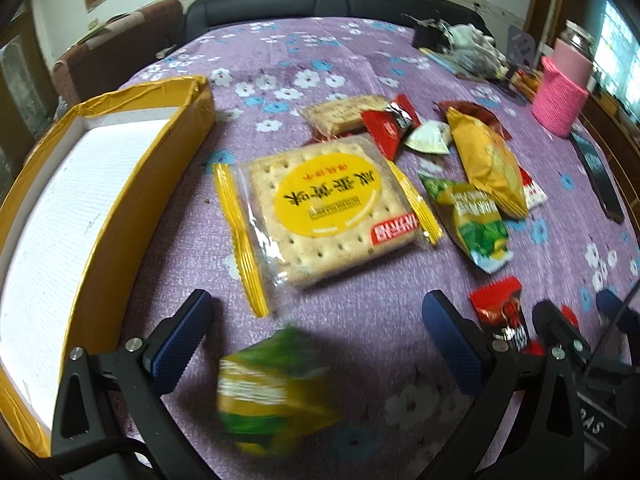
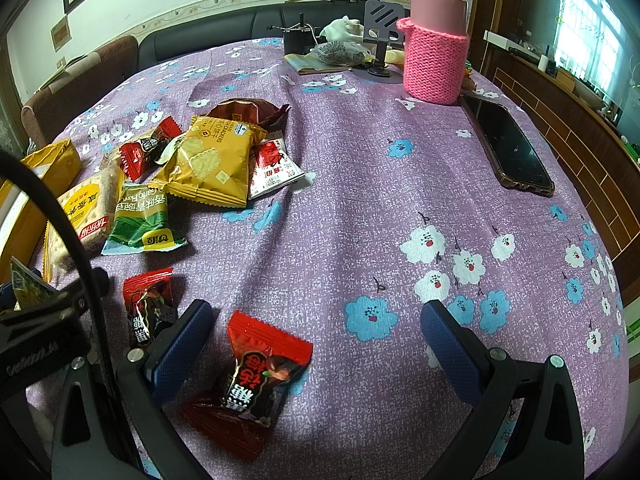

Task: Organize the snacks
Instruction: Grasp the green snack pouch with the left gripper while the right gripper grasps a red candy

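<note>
My left gripper (image 1: pixel 316 332) is open; a blurred green-and-yellow snack packet (image 1: pixel 272 392) sits between its jaws, touching neither. Ahead lies a large cracker pack (image 1: pixel 324 204) with a yellow label. To the left is the yellow box (image 1: pixel 132 184) with a white inside. More snacks lie beyond: a gold packet (image 1: pixel 488 164), a green garlic packet (image 1: pixel 472 220), red candies (image 1: pixel 384 128). My right gripper (image 2: pixel 316 336) is open over the purple cloth; a red-and-black candy (image 2: pixel 252 380) lies between its jaws near the left finger. Another such candy (image 2: pixel 150 304) lies left of it.
A pink knitted sleeve on a flask (image 2: pixel 436 56) and a black phone (image 2: pixel 512 148) lie at the right. Clutter and a phone stand (image 2: pixel 380 40) are at the table's back. A dark sofa (image 2: pixel 224 36) and a brown chair (image 2: pixel 80 76) stand behind.
</note>
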`<state>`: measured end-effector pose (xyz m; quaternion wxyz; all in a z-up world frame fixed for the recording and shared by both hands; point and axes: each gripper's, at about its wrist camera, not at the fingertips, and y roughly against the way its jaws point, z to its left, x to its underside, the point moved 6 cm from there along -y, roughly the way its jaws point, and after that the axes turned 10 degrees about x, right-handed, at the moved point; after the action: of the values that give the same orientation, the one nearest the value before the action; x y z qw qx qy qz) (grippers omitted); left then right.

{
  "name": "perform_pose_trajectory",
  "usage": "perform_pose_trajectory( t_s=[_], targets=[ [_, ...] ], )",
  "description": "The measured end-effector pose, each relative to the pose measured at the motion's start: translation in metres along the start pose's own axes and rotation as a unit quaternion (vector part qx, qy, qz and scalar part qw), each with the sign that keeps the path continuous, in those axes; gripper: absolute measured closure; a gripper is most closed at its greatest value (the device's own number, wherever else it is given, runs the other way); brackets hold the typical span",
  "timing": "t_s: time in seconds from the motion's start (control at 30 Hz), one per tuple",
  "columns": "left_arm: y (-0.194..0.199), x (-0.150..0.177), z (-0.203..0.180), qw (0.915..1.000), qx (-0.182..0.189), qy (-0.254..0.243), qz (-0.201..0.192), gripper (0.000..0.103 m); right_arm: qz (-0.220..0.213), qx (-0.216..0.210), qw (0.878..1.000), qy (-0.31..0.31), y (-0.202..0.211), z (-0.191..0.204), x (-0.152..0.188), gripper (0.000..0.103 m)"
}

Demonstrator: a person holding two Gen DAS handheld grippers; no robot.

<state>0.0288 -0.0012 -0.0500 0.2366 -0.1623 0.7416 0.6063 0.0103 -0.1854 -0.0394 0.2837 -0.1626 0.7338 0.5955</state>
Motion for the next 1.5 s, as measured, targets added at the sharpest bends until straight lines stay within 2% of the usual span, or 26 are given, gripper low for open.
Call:
perform_pose_trajectory(
  t_s=[0.23, 0.43, 0.5, 0.57, 0.6, 0.67, 0.8, 0.83, 0.9, 0.93, 0.97, 1.0, 1.07, 1.1, 1.13, 1.17, 1.27, 1.43, 1.5],
  targets=[
    [0.001, 0.001, -0.002, 0.9998, 0.003, -0.005, 0.019, 0.0, 0.0, -0.001, 1.0, 0.0, 0.003, 0.0, 0.001, 0.0],
    [0.004, 0.005, -0.002, 0.9987, 0.024, -0.027, 0.036, 0.0, 0.009, -0.017, 1.0, 0.022, 0.004, 0.001, -0.001, 0.0],
    [0.011, 0.007, -0.001, 0.9984, 0.037, -0.024, 0.034, 0.008, 0.017, -0.02, 0.999, 0.027, 0.003, 0.001, -0.001, 0.0],
    [0.022, 0.009, -0.002, 0.9968, 0.072, -0.018, 0.031, 0.031, 0.018, -0.021, 0.999, 0.028, 0.005, 0.0, 0.002, 0.0],
    [0.031, 0.01, -0.002, 0.9949, 0.097, -0.014, 0.026, 0.034, 0.018, -0.022, 0.999, 0.028, 0.005, -0.001, 0.001, 0.0],
    [0.05, 0.006, 0.0, 0.9924, 0.122, -0.013, 0.002, 0.036, 0.017, -0.024, 0.999, 0.028, 0.006, 0.0, 0.002, 0.0],
    [0.097, -0.008, 0.02, 0.9891, 0.134, -0.005, -0.061, 0.036, 0.009, -0.036, 0.999, 0.012, 0.009, -0.003, 0.003, 0.0],
    [0.104, -0.011, 0.025, 0.9886, 0.135, -0.003, -0.068, 0.034, 0.01, -0.039, 0.999, 0.013, 0.01, -0.004, 0.003, 0.003],
    [0.117, -0.014, 0.037, 0.9887, 0.127, 0.004, -0.08, 0.031, 0.015, -0.045, 0.999, 0.016, 0.016, -0.005, 0.003, 0.018],
    [0.121, -0.015, 0.041, 0.9886, 0.126, 0.005, -0.082, 0.031, 0.014, -0.063, 0.998, 0.013, 0.022, -0.005, 0.002, 0.028],
    [0.122, -0.016, 0.043, 0.9885, 0.126, 0.003, -0.083, 0.031, 0.009, -0.077, 0.997, 0.014, 0.028, -0.002, 0.002, 0.034],
    [0.122, -0.016, 0.044, 0.9883, 0.127, -0.001, -0.083, 0.031, -0.002, -0.084, 0.996, 0.019, 0.036, 0.001, 0.001, 0.036],
    [0.119, -0.011, 0.043, 0.9887, 0.126, -0.01, -0.081, 0.033, -0.034, -0.09, 0.995, 0.035, 0.052, 0.009, -0.003, 0.048],
    [0.117, -0.009, 0.04, 0.9884, 0.13, -0.015, -0.077, 0.037, -0.047, -0.1, 0.993, 0.046, 0.059, 0.016, -0.004, 0.051],
    [0.114, -0.005, 0.036, 0.9879, 0.136, -0.021, -0.072, 0.046, -0.053, -0.115, 0.99, 0.058, 0.065, 0.025, -0.004, 0.054],
    [0.109, -0.001, 0.031, 0.9872, 0.145, -0.029, -0.061, 0.05, -0.051, -0.132, 0.987, 0.072, 0.069, 0.036, -0.003, 0.056],
    [0.104, 0.005, 0.023, 0.9867, 0.148, -0.042, -0.052, 0.05, -0.037, -0.148, 0.983, 0.103, 0.063, 0.06, 0.0, 0.064],
    [0.091, 0.013, 0.009, 0.9866, 0.145, -0.066, -0.032, 0.048, -0.02, -0.15, 0.981, 0.12, 0.048, 0.078, 0.005, 0.068],
    [0.081, 0.015, 0.003, 0.9864, 0.146, -0.071, -0.021, 0.048, -0.017, -0.149, 0.981, 0.12, 0.043, 0.079, 0.005, 0.077]
  ],
)
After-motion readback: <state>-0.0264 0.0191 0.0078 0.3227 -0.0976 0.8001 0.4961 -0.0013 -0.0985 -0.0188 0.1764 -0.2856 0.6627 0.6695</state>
